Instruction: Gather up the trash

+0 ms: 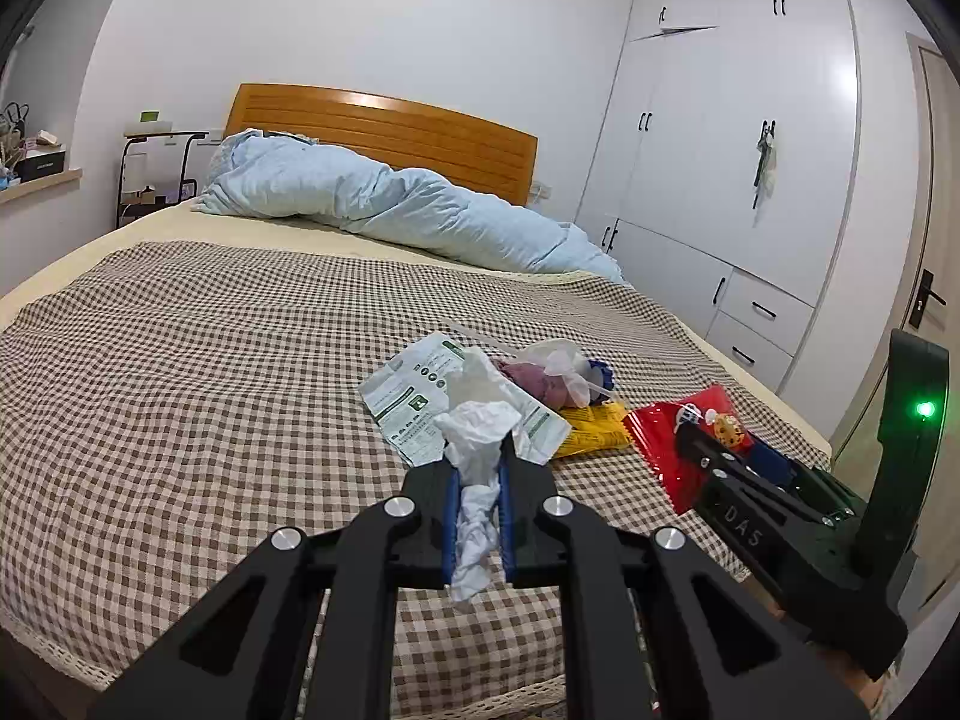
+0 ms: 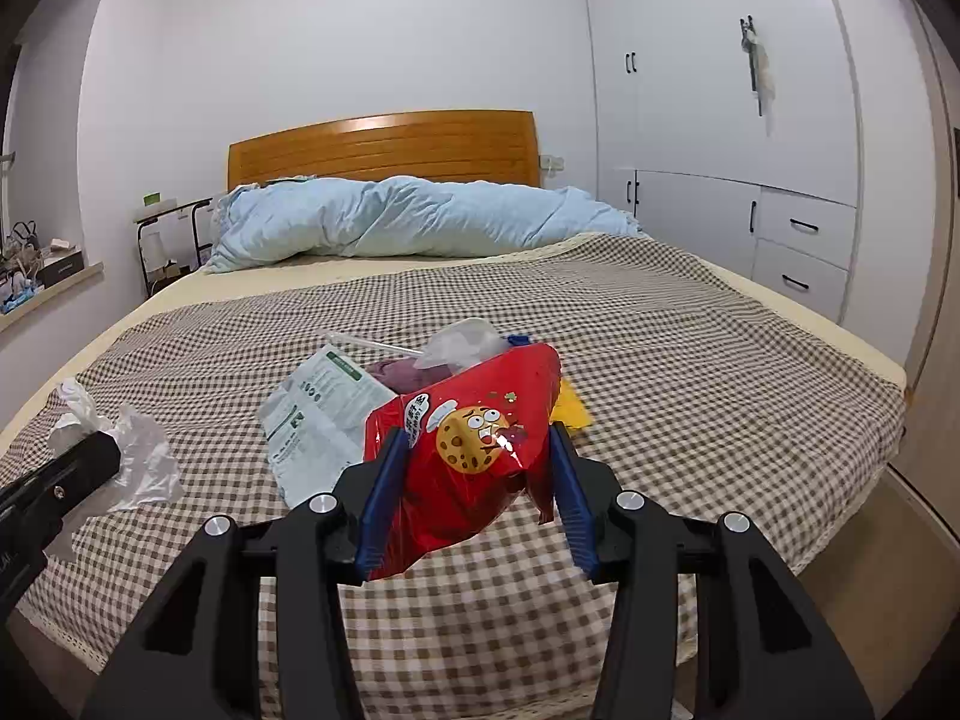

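My left gripper (image 1: 477, 462) is shut on a crumpled white tissue (image 1: 477, 456) and holds it above the checked bedspread (image 1: 210, 372); the tissue also shows in the right wrist view (image 2: 135, 456). My right gripper (image 2: 477, 438) is shut on a red cookie packet (image 2: 474, 438), lifted off the bed; it appears in the left wrist view (image 1: 672, 438) too. More trash lies on the bed: a white and green printed bag (image 1: 414, 408), a yellow wrapper (image 1: 591, 432), a purple wad (image 1: 534, 381) and a clear plastic bag (image 1: 558, 360).
A light blue duvet (image 1: 384, 198) is bunched by the wooden headboard (image 1: 390, 132). A white wardrobe (image 1: 720, 168) stands on the right. A black side table (image 1: 153, 174) and a window ledge with clutter (image 1: 36, 174) are on the left.
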The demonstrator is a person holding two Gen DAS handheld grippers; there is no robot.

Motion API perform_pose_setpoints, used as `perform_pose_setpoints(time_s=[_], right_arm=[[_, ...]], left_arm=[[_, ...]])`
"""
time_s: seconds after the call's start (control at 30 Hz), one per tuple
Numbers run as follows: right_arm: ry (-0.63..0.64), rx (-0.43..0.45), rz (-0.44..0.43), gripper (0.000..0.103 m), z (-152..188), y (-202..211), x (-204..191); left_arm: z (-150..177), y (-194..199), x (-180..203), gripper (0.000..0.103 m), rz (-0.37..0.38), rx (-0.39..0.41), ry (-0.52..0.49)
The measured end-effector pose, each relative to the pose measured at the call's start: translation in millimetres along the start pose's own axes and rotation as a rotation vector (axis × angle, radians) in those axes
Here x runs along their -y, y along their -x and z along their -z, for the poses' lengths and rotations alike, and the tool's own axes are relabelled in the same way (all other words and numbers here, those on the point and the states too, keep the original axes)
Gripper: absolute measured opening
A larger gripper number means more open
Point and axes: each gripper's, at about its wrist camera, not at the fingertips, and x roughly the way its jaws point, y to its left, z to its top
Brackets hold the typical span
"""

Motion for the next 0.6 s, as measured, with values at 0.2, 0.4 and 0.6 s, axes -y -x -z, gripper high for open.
perform_pose_setpoints(time_s=[0.2,0.4,0.6], right_arm=[[-0.005,0.011,0.007,0.046,0.8,10.2,13.4],[-0.018,0.017,0.019,0.046,2.4,19.2,28.6],[-0.026,0.021,0.021,0.046,6.9,30.3,41.1]], left_arm=[[4.5,4.7,12.1,0.008,0.011,-0.004,-0.038],[9.8,7.9,24.2,0.008,0.029,-0.011,-0.060],[13.7,13.5,30.0,0.008,0.048,-0.013,-0.062]])
